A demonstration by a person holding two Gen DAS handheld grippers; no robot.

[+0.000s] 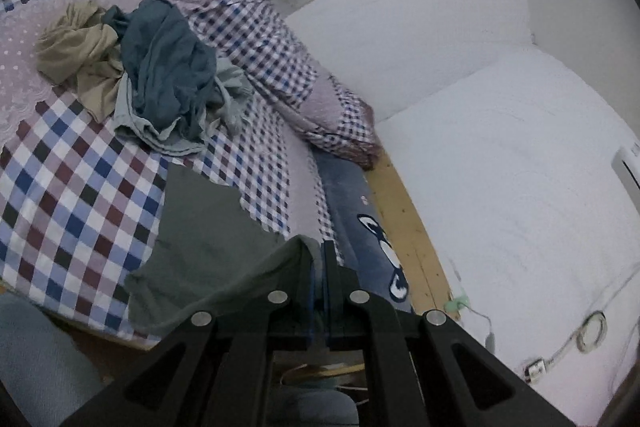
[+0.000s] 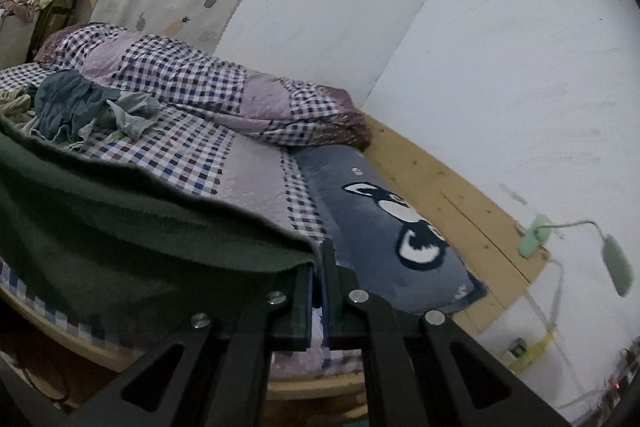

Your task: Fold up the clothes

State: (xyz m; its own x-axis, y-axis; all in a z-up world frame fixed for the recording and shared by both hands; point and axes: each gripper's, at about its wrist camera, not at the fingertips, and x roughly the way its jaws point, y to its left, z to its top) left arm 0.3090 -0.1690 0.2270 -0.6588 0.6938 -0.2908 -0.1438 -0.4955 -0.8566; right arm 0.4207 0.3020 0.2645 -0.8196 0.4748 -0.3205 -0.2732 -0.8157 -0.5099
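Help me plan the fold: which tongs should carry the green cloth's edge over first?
Probably the left tongs: in their view the green cloth mostly lies flat on the bed; by the right tongs it hangs.

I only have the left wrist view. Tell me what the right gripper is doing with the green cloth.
Observer: The right gripper is shut on the dark green garment, pinching its edge.
Operator: Report how the cloth hangs on that side.
Observer: It drapes left from the jaws and hangs over the bed's near edge, in front of the checked bedsheet.
Operator: Say what sits to the right of that gripper.
Observer: A mint green clip lamp is clamped to the wooden bed frame, its head bent down toward the wall.
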